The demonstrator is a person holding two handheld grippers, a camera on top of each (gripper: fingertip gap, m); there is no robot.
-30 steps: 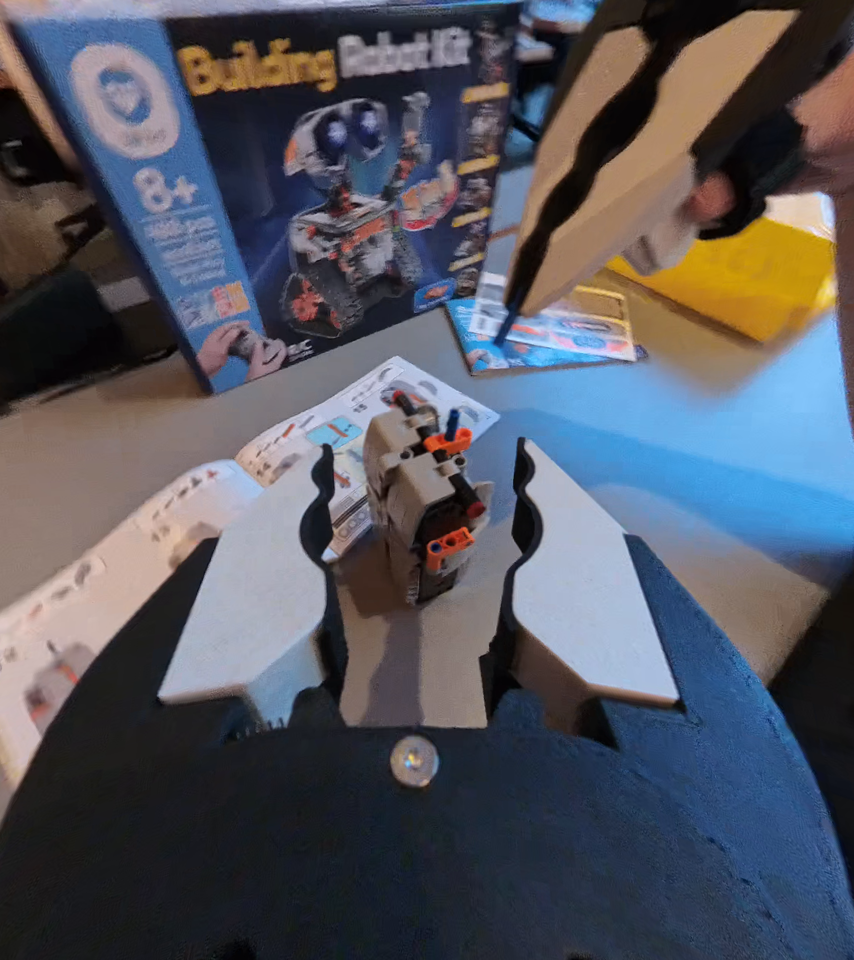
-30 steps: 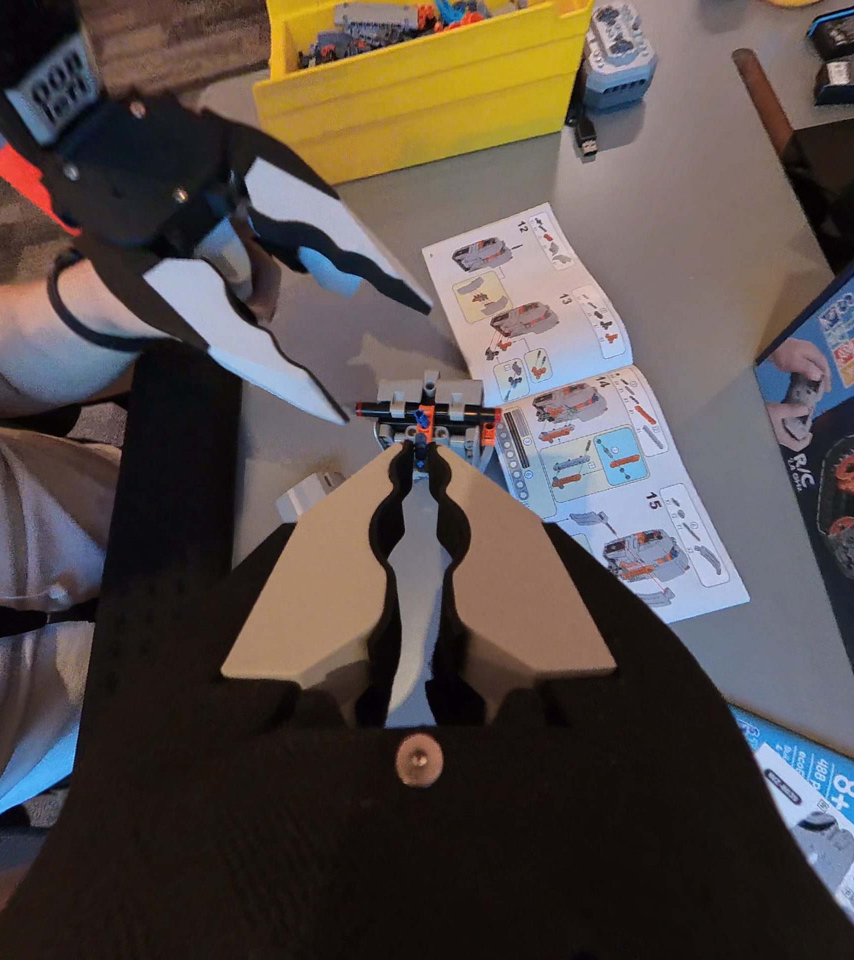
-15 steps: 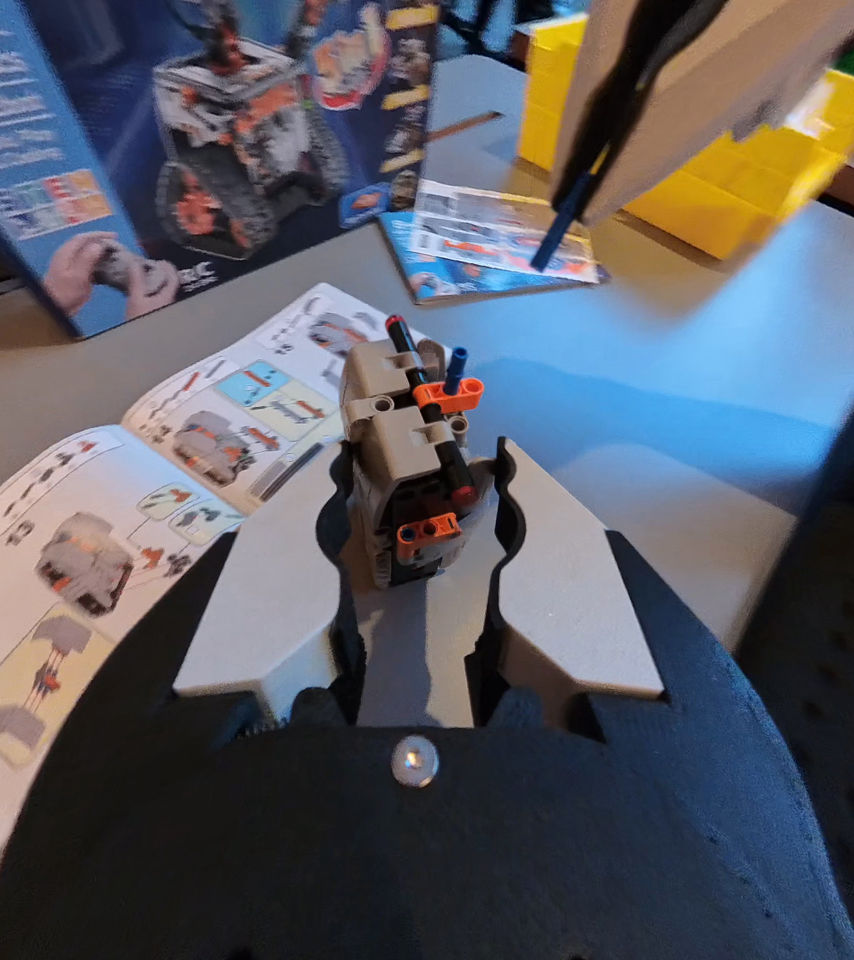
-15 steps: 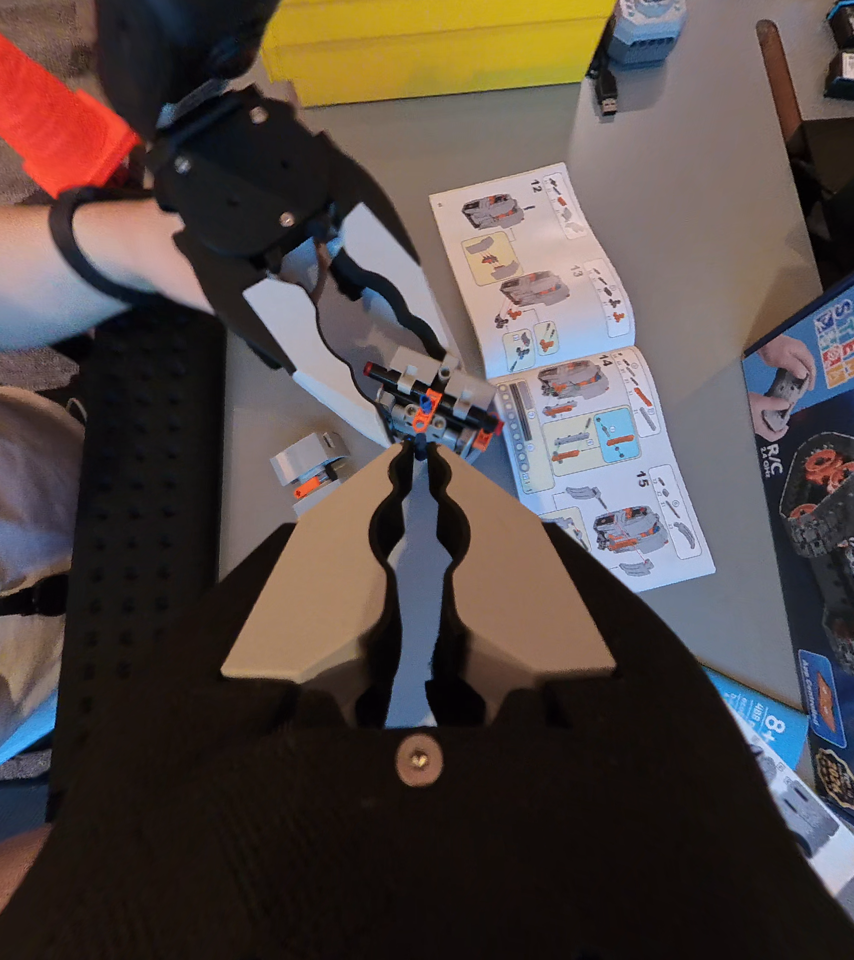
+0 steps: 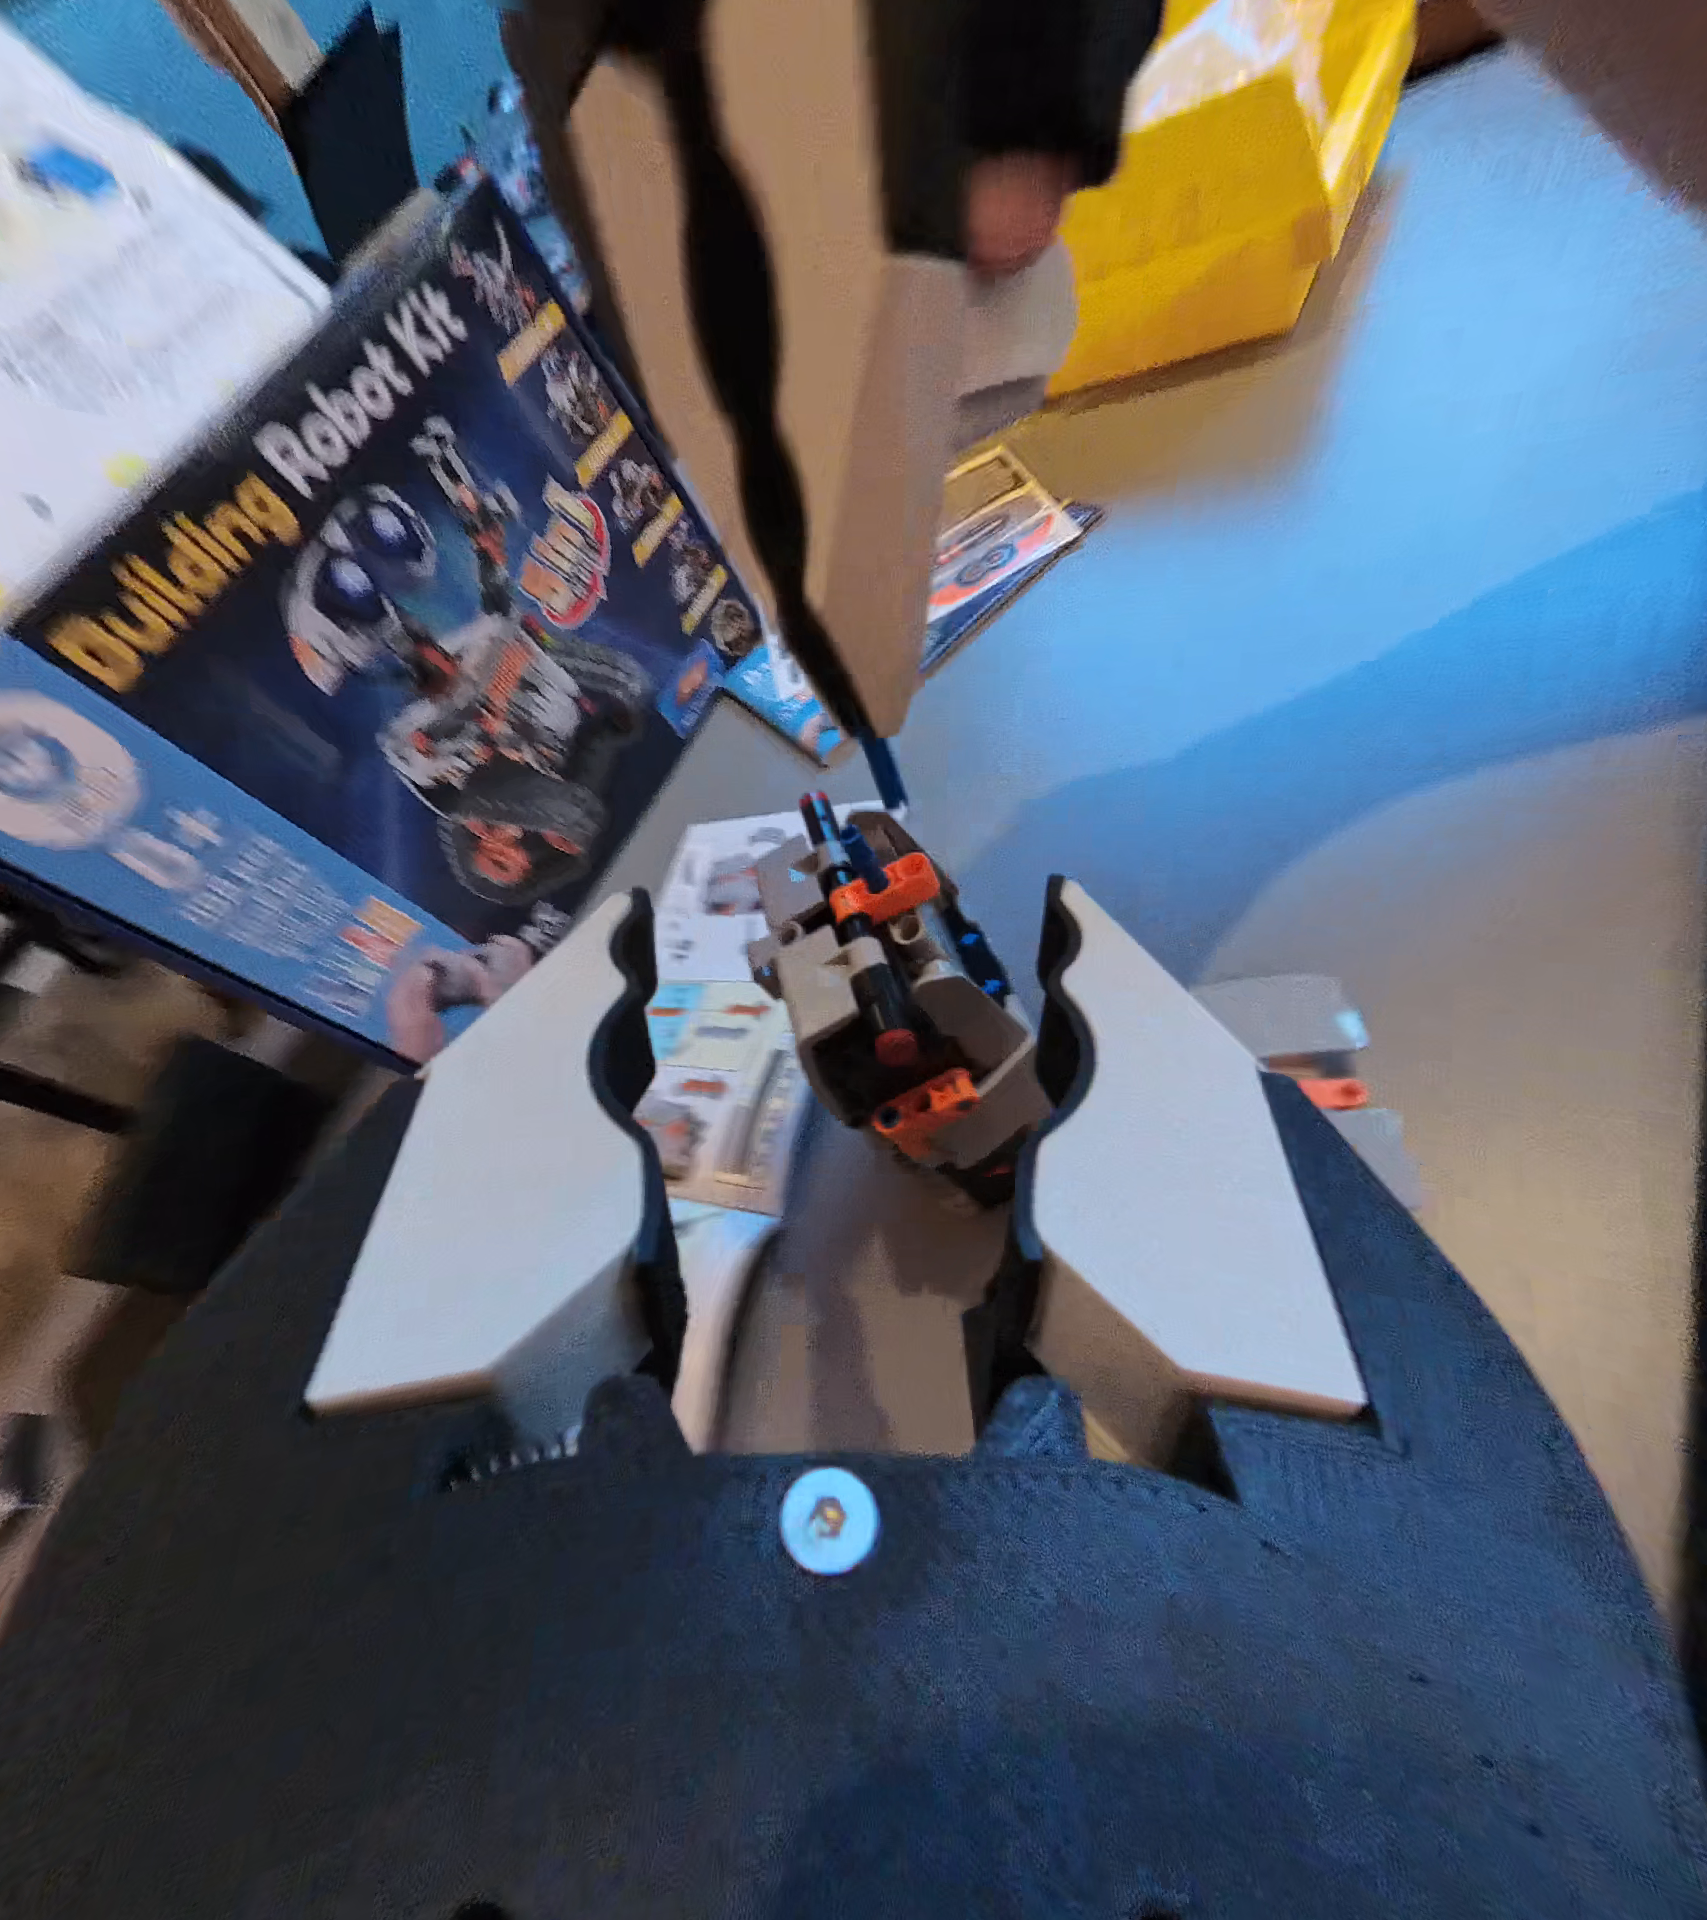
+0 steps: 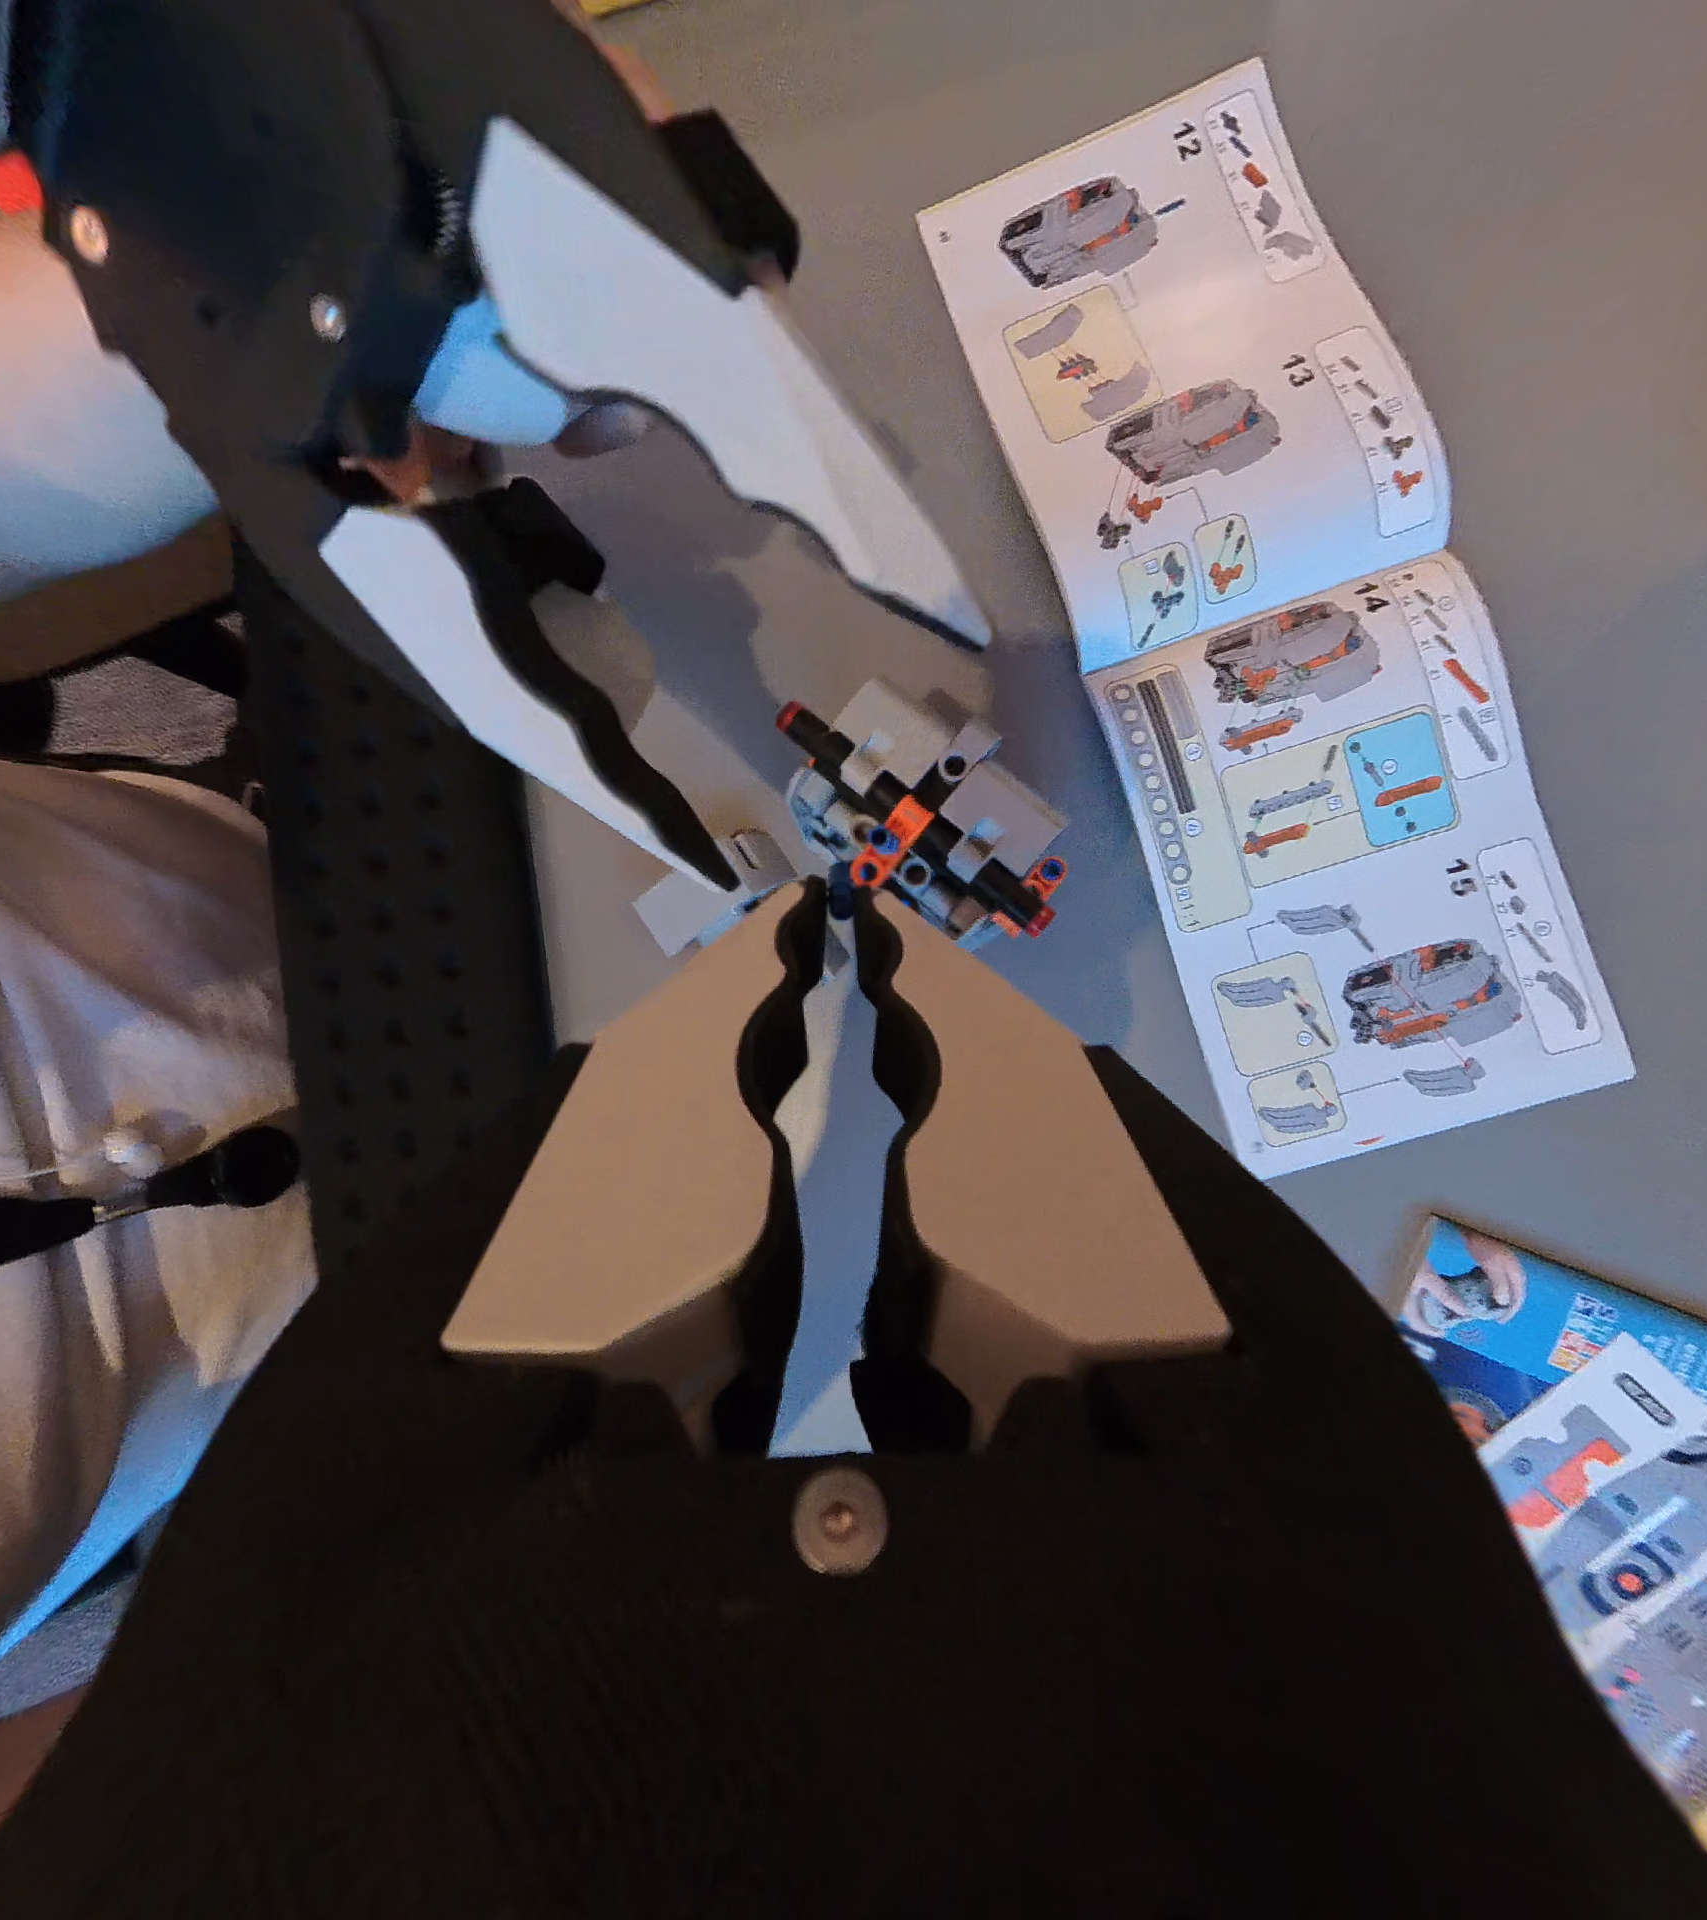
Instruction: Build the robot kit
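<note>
A grey brick assembly with a black axle and orange connectors stands on the grey table, between the fingers of my left gripper. The jaws are open and wide apart, and the assembly sits close to the right finger. My right gripper is shut on a small blue pin, with its tips right at the assembly. In the left wrist view the right gripper comes down from above with the blue pin just over the assembly's top. The left gripper also shows in the right wrist view, open around the assembly.
An open instruction booklet lies just beyond the assembly. A small grey part lies beside it. The kit box stands at the left, a yellow bin is at the far right, and a blue leaflet lies nearby. A person's legs are at the table edge. The tips of both grippers are at nearly the same place.
The left gripper has moved in until its open fingers flank the assembly. The right gripper has come down with the blue pin from above to the assembly's top.
</note>
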